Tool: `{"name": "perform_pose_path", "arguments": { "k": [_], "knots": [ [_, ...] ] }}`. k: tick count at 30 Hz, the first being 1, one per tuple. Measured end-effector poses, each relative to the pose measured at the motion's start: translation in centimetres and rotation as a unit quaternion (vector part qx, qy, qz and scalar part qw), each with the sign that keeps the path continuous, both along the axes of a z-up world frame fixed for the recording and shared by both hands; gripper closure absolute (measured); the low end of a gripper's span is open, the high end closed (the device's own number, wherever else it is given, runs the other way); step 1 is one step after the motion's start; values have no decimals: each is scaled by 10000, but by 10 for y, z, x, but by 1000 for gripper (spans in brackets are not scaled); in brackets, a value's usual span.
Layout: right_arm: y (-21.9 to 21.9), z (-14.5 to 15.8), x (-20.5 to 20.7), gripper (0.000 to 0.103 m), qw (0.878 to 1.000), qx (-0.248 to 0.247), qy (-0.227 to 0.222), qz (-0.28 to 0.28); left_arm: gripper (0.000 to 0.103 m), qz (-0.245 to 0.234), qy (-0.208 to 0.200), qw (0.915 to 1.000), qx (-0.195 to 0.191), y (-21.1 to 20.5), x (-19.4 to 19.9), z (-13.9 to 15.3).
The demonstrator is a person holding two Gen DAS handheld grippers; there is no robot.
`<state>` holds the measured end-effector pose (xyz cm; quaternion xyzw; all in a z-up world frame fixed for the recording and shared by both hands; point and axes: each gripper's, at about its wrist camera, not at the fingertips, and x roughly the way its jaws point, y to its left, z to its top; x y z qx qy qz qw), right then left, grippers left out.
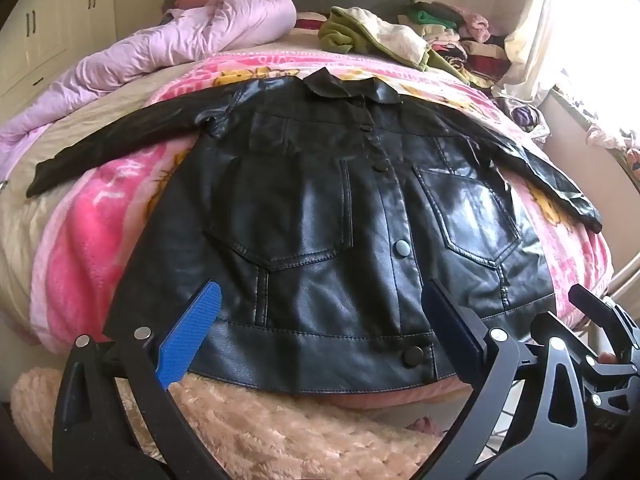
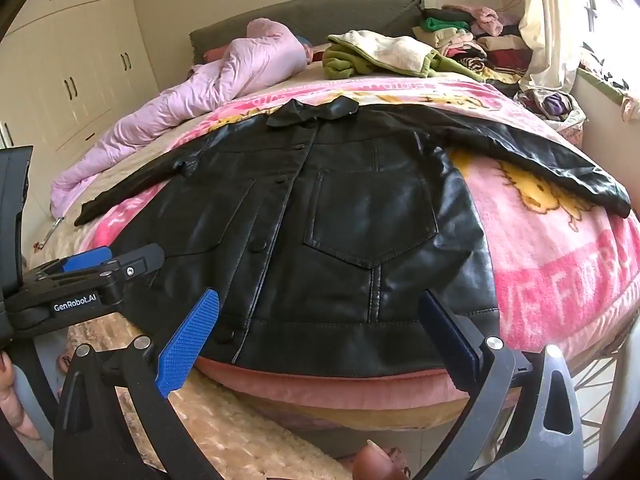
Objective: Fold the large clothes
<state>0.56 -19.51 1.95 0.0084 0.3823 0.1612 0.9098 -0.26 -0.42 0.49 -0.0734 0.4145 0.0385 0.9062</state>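
A black leather jacket lies flat and buttoned, front up, on a pink blanket on the bed, collar at the far side, both sleeves spread out to the sides. It also shows in the right wrist view. My left gripper is open and empty, held just above the jacket's hem near the front edge of the bed. My right gripper is open and empty over the hem on the jacket's right half. The left gripper shows at the left of the right wrist view.
A crumpled lilac duvet lies at the far left of the bed. A green and cream garment and stacked folded clothes lie at the far right by the curtain. A fluffy beige rug covers the floor below.
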Motion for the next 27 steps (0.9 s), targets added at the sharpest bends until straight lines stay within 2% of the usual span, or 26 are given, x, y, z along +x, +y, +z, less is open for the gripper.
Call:
{"name": "perform_pose_path", "arguments": {
  "k": [27],
  "knots": [
    [0,2,-1,4,10000,-3,-32,-6,9,-3,-36,10000,-9,1,-1,0]
  ]
}}
